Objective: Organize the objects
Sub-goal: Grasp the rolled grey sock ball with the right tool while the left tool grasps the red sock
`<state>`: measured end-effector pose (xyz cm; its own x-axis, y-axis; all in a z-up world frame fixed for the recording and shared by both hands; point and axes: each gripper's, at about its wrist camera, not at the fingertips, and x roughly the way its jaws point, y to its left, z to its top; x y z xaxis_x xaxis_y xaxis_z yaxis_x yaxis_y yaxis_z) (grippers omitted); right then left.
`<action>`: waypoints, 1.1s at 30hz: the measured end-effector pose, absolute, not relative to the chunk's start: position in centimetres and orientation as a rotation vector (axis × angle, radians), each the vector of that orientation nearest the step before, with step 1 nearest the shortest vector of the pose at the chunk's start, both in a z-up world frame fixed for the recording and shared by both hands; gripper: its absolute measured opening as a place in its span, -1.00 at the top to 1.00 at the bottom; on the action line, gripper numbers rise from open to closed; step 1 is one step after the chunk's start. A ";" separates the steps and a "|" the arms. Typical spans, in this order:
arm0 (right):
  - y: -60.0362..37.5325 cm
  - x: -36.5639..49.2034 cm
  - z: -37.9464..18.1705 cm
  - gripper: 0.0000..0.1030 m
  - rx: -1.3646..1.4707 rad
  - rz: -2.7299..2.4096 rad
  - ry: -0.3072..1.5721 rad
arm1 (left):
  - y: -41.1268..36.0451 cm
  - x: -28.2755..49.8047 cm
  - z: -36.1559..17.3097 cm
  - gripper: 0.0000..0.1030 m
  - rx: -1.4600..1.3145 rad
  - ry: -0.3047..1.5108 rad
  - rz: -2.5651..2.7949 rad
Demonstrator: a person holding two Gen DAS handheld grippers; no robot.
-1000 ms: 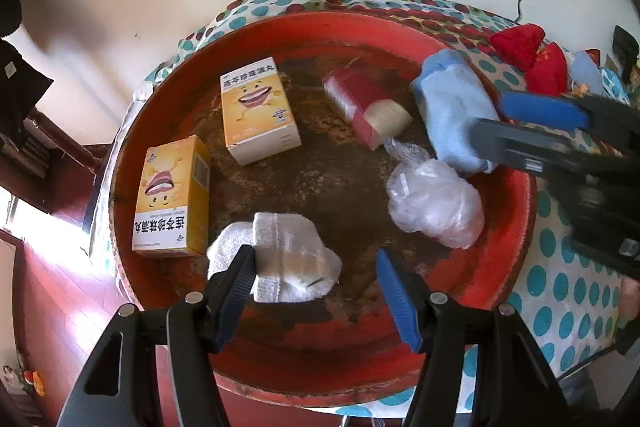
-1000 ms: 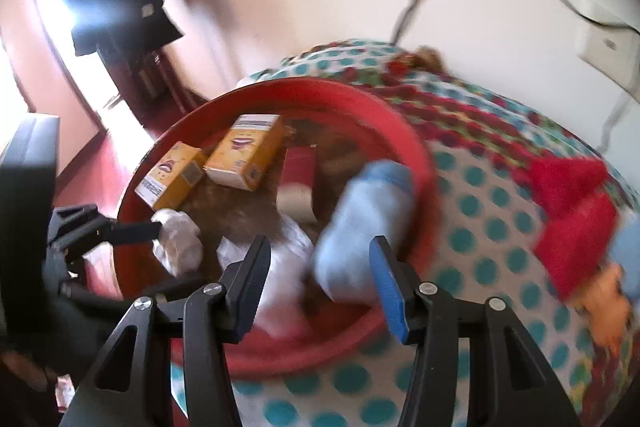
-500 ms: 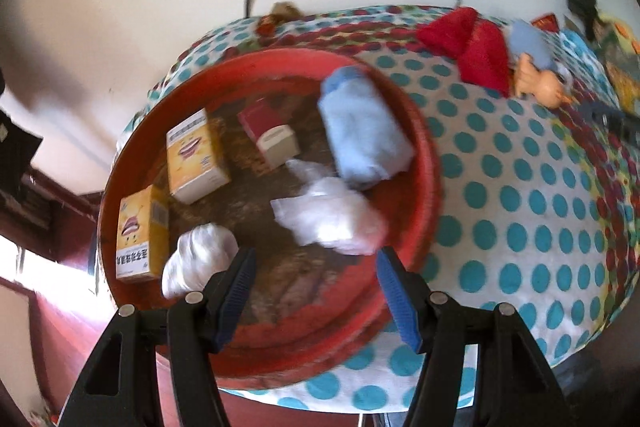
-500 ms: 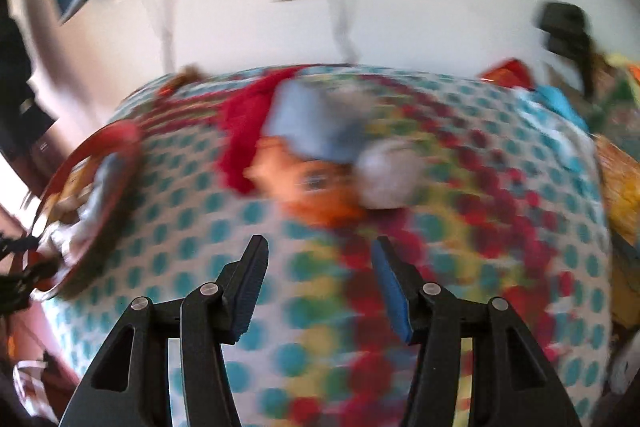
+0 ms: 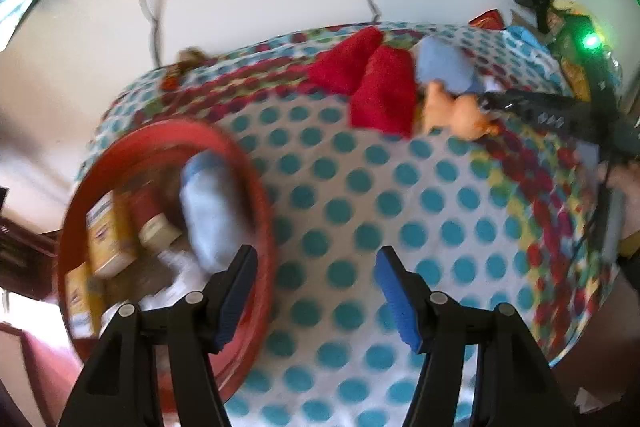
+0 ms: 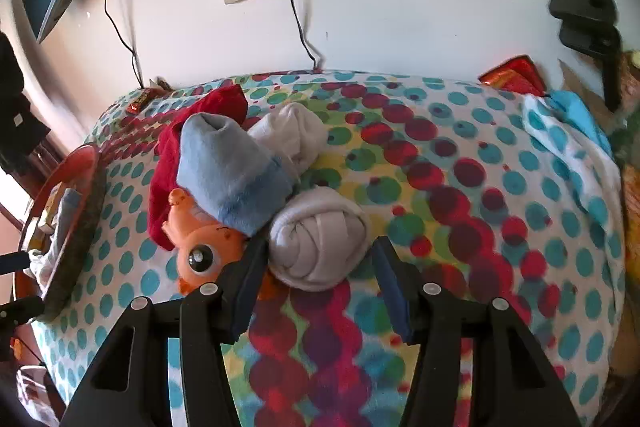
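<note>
Our right gripper (image 6: 318, 281), jaws just opening and empty, faces the rolled white sock (image 6: 318, 241) beside the orange toy (image 6: 204, 251); soft and light, we'd pinch its middle. Our left gripper (image 5: 314, 291) is spread, empty.

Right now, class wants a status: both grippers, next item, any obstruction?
Left gripper open, empty. Right gripper just been opening, pads clear of rolled white sock. Orange toy crowds its left.

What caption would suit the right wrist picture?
Open right claw poised around a rolled grey sock, beside a blue sock and orange toy on a dotted cloth.
</note>
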<state>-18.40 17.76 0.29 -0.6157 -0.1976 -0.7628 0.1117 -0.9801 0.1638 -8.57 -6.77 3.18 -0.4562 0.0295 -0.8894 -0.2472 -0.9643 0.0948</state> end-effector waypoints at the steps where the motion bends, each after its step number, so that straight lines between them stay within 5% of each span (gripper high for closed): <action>1: 17.7 -18.8 0.2 -0.07 1.269 -2.681 -0.147 | -6.2 -9.3 2.9 -0.23 -1.543 0.306 2.516; 20: 24.3 -14.9 -1.0 0.01 1.219 -2.707 -0.310 | 0.2 -22.2 -0.5 -0.23 -1.532 0.256 2.352; 33: 22.8 -15.4 -1.4 -0.07 1.289 -2.723 -0.190 | 1.9 -25.3 -1.2 -0.19 -1.484 0.241 2.310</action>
<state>-15.41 22.79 -1.38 -0.6293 -0.1644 -0.7596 0.0575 -0.9846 0.1654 -25.26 1.94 -1.24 -0.3681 0.2244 -0.9023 -0.4059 -0.9119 -0.0612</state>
